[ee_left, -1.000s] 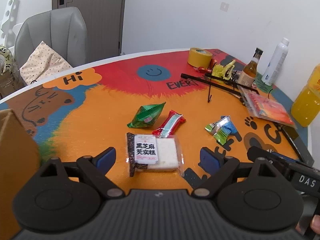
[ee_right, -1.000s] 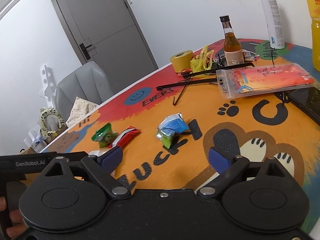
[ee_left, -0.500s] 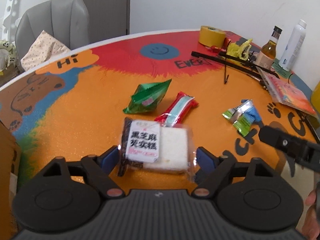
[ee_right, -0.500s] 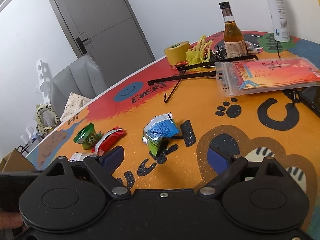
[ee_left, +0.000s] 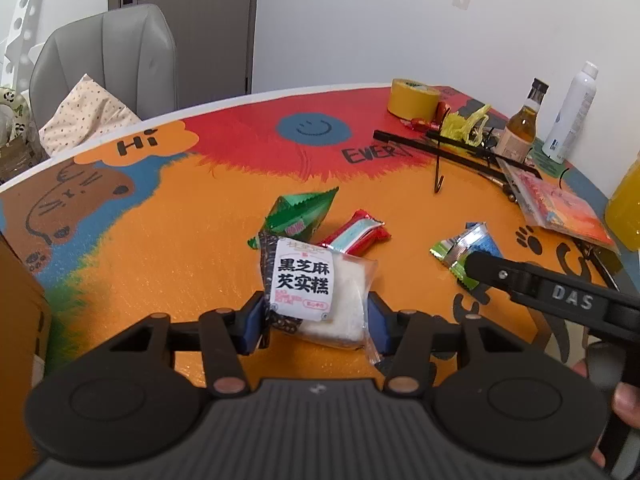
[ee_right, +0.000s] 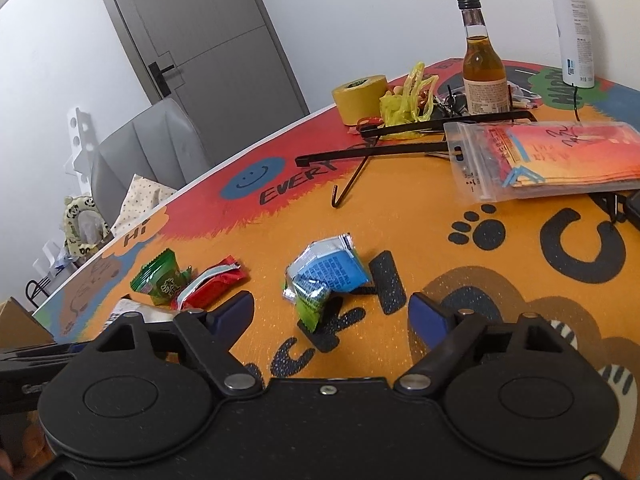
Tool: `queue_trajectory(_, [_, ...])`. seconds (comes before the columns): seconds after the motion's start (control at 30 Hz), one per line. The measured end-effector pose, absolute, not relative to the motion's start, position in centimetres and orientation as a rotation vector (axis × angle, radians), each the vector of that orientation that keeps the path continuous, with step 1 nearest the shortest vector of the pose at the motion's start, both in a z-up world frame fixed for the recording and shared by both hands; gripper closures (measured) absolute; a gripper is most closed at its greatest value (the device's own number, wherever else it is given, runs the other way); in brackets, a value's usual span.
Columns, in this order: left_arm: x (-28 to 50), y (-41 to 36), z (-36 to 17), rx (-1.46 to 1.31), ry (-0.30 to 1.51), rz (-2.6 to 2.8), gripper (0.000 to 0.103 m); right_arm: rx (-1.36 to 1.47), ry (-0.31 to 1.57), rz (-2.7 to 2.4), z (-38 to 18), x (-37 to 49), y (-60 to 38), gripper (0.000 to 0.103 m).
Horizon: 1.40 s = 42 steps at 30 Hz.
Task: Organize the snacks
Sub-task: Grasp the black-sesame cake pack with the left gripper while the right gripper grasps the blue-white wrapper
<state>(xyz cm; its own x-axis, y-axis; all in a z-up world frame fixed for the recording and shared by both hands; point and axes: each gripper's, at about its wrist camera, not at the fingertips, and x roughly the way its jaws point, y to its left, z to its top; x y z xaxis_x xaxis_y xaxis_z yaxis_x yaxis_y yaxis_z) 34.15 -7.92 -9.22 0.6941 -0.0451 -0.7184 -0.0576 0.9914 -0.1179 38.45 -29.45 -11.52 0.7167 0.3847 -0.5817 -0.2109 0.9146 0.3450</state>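
A white cake packet with a black-lettered label (ee_left: pixel 308 280) sits between the blue pads of my left gripper (ee_left: pixel 316 320). The jaws are closing and both pads press its sides, crumpling the wrap. Just beyond it on the orange table lie a green packet (ee_left: pixel 300 214) and a red packet (ee_left: pixel 356 234). Further right is a blue-and-green packet (ee_left: pixel 464 246). In the right wrist view that blue-and-green packet (ee_right: pixel 328 276) lies just ahead of my right gripper (ee_right: pixel 332 316). Its jaws are wide, closing slightly, with the pads clear of the packet.
A cardboard box (ee_left: pixel 16 320) stands at the left edge. Far right hold a yellow tape roll (ee_left: pixel 412 98), black hanger (ee_left: pixel 440 148), brown bottle (ee_left: pixel 520 132), white spray bottle (ee_left: pixel 572 116), orange drink (ee_left: pixel 628 208) and a clear bag of red envelopes (ee_left: pixel 560 208). A grey chair (ee_left: pixel 104 60) stands behind.
My left gripper's jaws have closed in from wide onto the white cake packet, which now tilts up. My right gripper has moved toward the blue-and-green packet.
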Motion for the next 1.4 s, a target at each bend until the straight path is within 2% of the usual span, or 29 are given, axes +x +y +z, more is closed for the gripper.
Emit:
queue_trajectory(0.27, [33.8, -7.2, -8.0, -0.156, 0.773, 0.012, 0.052, 0.252, 0.695, 0.332, -11.5, 39.6, -29.2, 0.019])
queue_trajectory(0.43, [33.5, -6.6, -7.4, -0.163, 0.748, 0.03, 0.052, 0.241, 0.693, 0.327, -11.5, 40.1, -28.8, 0.025])
queue_trajectory(0.53, [33.3, -6.2, -7.5, -0.169, 0.747, 0.035, 0.052, 0.216, 0.69, 0.317, -11.6, 40.1, -28.4, 0.044])
queue_trajectory(0.6, [33.2, -6.0, -7.4, -0.177, 0.747, 0.037, 0.052, 0.201, 0.691, 0.306, -11.6, 40.0, -28.2, 0.063])
queue_trajectory(0.63, [33.1, -5.9, -7.3, -0.18, 0.745, 0.036, 0.052, 0.212, 0.694, 0.309, -11.6, 39.9, -28.2, 0.065])
queue_trajectory(0.67, [32.9, -5.8, -7.3, -0.18, 0.743, 0.033, 0.052, 0.228, 0.701, 0.313, -11.5, 39.7, -28.3, 0.072])
queue_trajectory(0.73, [32.6, -5.9, -7.1, -0.18, 0.74, 0.018, 0.052, 0.235, 0.697, 0.313, -11.5, 39.1, -28.3, 0.078])
queue_trajectory(0.8, [32.3, -6.1, -7.0, -0.17, 0.739, 0.005, 0.052, 0.239, 0.694, 0.31, -11.3, 38.4, -28.3, 0.089])
queue_trajectory(1.4, [28.5, -5.5, -4.9, -0.195, 0.698, -0.049, 0.052, 0.27, 0.61, 0.285, -7.9, 31.7, -28.8, 0.092])
